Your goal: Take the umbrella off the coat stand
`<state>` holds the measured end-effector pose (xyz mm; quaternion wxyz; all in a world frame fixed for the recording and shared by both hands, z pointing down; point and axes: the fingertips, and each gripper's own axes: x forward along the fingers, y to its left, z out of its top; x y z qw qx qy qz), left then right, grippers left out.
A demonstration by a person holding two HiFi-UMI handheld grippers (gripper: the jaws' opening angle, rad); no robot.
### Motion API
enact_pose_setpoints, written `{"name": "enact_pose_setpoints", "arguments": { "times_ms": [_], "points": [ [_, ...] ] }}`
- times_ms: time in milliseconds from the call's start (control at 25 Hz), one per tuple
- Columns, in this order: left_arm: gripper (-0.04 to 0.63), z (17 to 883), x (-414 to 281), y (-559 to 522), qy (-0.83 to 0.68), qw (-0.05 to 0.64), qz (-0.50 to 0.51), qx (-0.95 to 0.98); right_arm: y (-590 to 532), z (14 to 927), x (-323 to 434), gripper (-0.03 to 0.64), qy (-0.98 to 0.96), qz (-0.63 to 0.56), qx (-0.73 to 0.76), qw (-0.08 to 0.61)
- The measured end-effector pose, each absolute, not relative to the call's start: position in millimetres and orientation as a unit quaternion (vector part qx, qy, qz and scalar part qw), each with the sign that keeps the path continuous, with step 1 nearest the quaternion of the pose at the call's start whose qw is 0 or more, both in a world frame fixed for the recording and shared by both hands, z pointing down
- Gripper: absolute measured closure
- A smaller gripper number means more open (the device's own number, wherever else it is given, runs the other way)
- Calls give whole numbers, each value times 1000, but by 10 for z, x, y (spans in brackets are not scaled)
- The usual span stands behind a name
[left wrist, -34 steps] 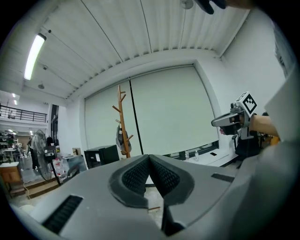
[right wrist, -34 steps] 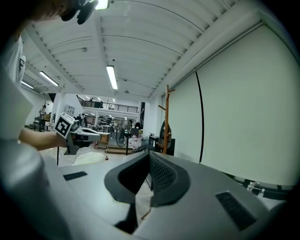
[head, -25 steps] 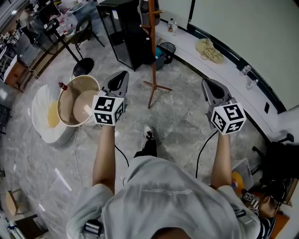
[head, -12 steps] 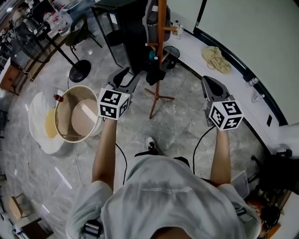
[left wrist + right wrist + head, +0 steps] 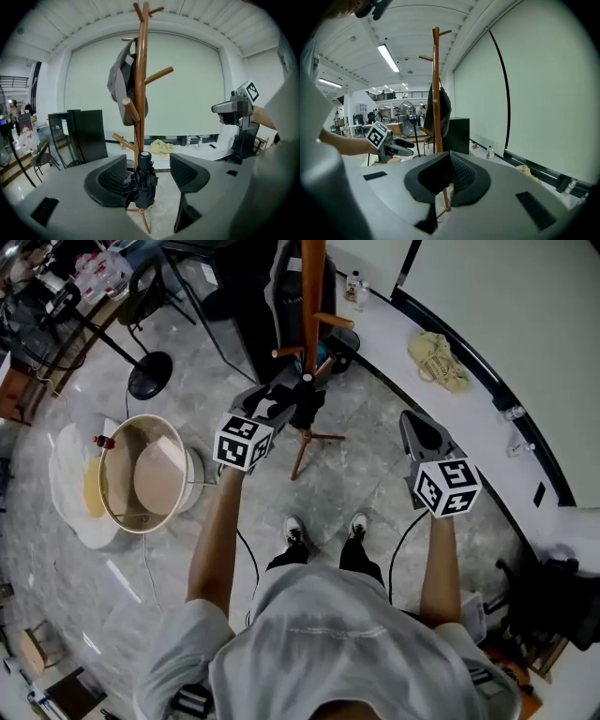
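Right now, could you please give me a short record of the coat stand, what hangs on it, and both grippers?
coat stand: wooden, upright on the floor
umbrella: black, folded, hanging low against the pole
bag: grey, hung higher up the stand
left gripper: jaws opening, umbrella between them, not clamped
right gripper: jaws together, nothing held, off to one side of the stand

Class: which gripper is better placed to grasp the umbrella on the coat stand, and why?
Left. The left gripper is opening its jaws with the umbrella between them; the right gripper is shut, off to the side of the coat stand.
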<state>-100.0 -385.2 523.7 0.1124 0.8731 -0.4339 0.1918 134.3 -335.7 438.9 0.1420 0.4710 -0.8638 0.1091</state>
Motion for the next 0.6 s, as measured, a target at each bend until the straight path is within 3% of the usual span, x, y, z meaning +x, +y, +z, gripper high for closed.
{"name": "enact_pose_setpoints", "arguments": {
  "times_ms": [240,600],
  "points": [
    [209,6028,-704,-4256,-430,166,231,857,-3629,4631,1455,594,-874,126,443,152],
    [227,6639,-673,-4756,-471,190,252,824,-3845,4978,1686,594,-857,146,459,184]
  ]
}}
